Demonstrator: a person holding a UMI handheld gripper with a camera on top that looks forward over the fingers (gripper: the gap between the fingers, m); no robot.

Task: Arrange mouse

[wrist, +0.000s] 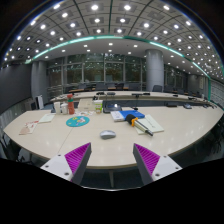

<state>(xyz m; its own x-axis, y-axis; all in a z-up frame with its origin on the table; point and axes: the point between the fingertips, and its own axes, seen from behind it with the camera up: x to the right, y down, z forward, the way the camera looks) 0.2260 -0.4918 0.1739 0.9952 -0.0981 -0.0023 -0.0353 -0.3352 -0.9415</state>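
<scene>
Grey mouse (107, 133) sits on the pale worktop (170, 125), just ahead of the gripper (111, 158) and apart from it; purple pads (76, 155) spread wide, nothing between them. Beyond the mouse, a round teal disc (78, 121).

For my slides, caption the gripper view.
Open gripper hovers before a grey mouse on a cluttered beige table.

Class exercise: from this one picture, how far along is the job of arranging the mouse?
Nothing looks done yet. The mouse lies untouched on the table, near the round blue mat rather than on it. In hand: the hand-held gripper is open, fingers empty, with the mouse just ahead of them. Left: reaching, grasping and placing the mouse.
</scene>
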